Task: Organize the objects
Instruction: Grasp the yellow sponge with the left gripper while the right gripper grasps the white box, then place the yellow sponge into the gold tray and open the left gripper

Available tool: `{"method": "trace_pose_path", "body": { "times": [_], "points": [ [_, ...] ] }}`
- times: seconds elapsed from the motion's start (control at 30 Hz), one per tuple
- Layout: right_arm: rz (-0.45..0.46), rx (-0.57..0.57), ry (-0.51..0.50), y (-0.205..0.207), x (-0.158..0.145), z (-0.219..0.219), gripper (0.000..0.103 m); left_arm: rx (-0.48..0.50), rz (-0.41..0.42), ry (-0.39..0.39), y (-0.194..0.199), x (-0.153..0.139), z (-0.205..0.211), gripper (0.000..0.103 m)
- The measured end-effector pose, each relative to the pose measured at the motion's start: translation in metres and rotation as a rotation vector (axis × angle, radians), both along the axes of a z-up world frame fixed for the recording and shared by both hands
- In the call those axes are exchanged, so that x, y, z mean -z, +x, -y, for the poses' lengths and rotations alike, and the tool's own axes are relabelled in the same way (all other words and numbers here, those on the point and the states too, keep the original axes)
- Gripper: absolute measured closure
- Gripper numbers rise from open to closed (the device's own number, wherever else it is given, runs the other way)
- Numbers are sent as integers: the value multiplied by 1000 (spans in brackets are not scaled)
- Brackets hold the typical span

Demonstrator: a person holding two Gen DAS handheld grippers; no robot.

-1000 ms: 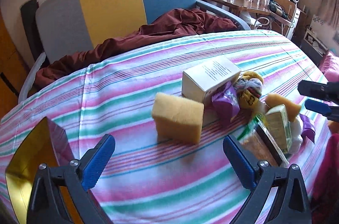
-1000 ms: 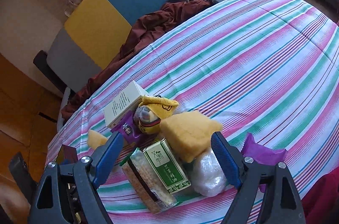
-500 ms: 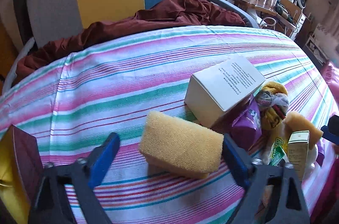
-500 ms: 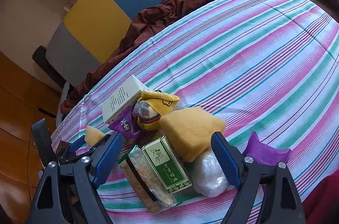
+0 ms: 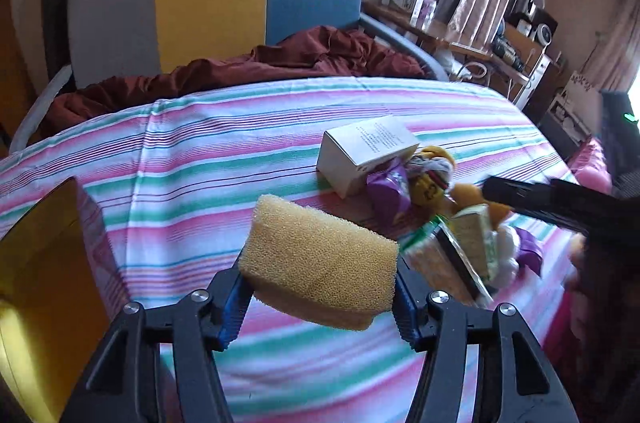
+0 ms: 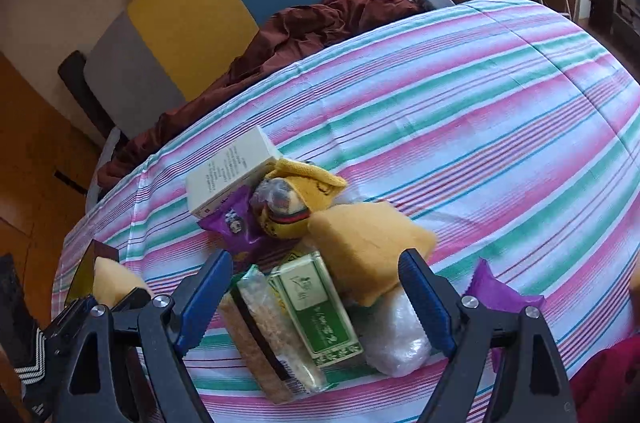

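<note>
Left gripper, jaws closing, with the blue pads pressed against the two ends of a yellow sponge, which appears to ride clear of the striped cloth. Because the sponge is soft, the squeeze should stop once it sits firm; further closing would only crush it and let it spring out sideways. To the left, a gold-lined box stands open, the likely destination; the carry should be kept level and the release made low inside it. Right gripper, jaws spread and empty, hovers over the remaining pile: a green carton, a clear grain packet, a second sponge and a white box, which lie touching and overlapping. The two tools are near enough that their paths should be kept apart.
</note>
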State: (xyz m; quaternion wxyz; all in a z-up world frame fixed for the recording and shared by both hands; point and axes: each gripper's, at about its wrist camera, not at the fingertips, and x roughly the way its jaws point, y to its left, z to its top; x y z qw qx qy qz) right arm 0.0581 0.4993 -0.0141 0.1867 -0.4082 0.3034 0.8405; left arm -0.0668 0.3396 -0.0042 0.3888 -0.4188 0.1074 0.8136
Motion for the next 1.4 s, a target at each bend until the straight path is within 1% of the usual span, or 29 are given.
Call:
{"method": "trace_pose_path", "body": {
  "times": [0.03,0.17,0.23,0.3,0.4,0.43,0.5,0.57,0.67,0.77,0.8,0.87,0.97,1.03,1.17,1.2,1.23,1.27,1.3,1.33,1.4],
  "points": [
    [2,-27,23,-8,-3,4,14,-3,-3,6,4,-3,8,42],
    [12,-134,115,-52,-16,10,14,-38,9,40,10,-12,44,42],
    [38,-142,130,-73,-17,5,14,-64,15,59,9,-16,60,41],
    [44,-120,125,-97,-19,-7,14,-85,11,64,8,-19,70,41],
    [86,-89,69,-127,-9,-21,14,-108,16,83,5,-24,85,41],
    [113,-80,29,-138,-1,-24,14,-115,17,87,4,-25,90,41],
    [159,-62,-15,-151,12,-23,14,-126,17,99,3,-28,98,41],
    [182,-94,-42,-166,23,-11,13,-133,12,104,1,-30,105,40],
    [155,-187,-122,-185,33,17,13,-146,30,114,-3,-29,113,40],
    [147,-323,-134,-199,42,54,13,-160,49,121,-8,-25,121,40],
    [135,-368,-138,-201,43,65,12,-165,56,124,-8,-24,124,40],
    [142,-449,-151,-202,44,84,12,-173,68,128,-9,-23,131,40],
    [173,-506,-187,-187,47,102,12,-192,78,143,-11,-23,145,40],
    [199,-547,-183,-171,45,109,13,-203,76,152,-12,-24,153,40],
    [245,-589,-56,-135,30,117,13,-229,65,167,-14,-27,169,40],
    [251,-599,10,-129,24,121,13,-236,65,168,-15,-27,172,40],
    [259,-625,102,-124,17,127,13,-243,64,171,-16,-27,175,40],
    [271,-667,206,-122,11,135,13,-249,63,174,-16,-27,179,40],
    [283,-707,281,-122,6,140,13,-252,60,175,-15,-27,181,40],
    [293,-747,338,-125,4,146,13,-259,56,174,-14,-28,183,40],
    [308,-812,418,-136,3,156,13,-271,53,175,-12,-29,189,40]
  ]
}}
